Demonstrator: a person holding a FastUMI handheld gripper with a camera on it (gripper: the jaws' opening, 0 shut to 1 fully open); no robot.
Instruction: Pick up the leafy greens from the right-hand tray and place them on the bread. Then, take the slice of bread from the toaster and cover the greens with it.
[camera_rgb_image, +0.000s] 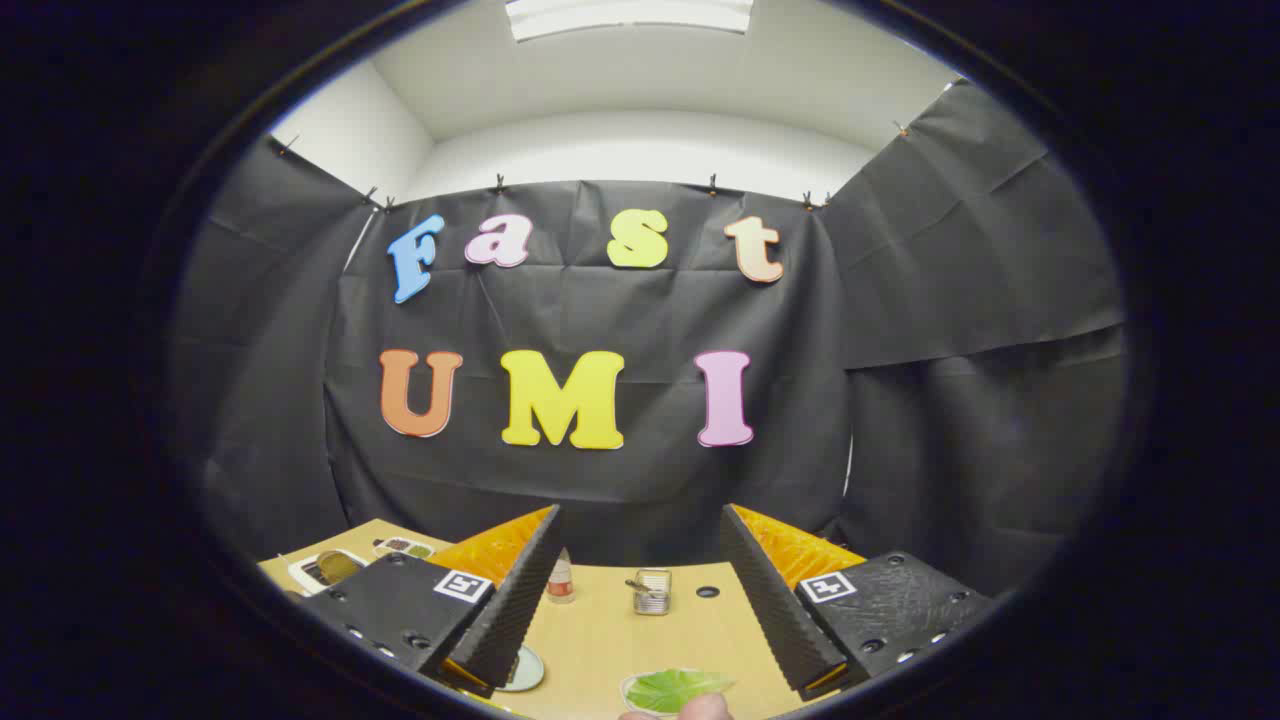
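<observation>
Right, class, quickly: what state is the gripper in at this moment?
Gripper: open, fingers spread wide, holding nothing; the leafy greens lie on the table below, between them.

Leafy greens: one bright green leaf, veined, lying flat on a small round pale tray on the wooden table, low between the fingers and nearer the right one. Toaster: white, far left past the left finger, a bread slice showing at its top.

No readable text or numbers on table items; square coded marker on each finger mount of open gripper, unreadable.
</observation>
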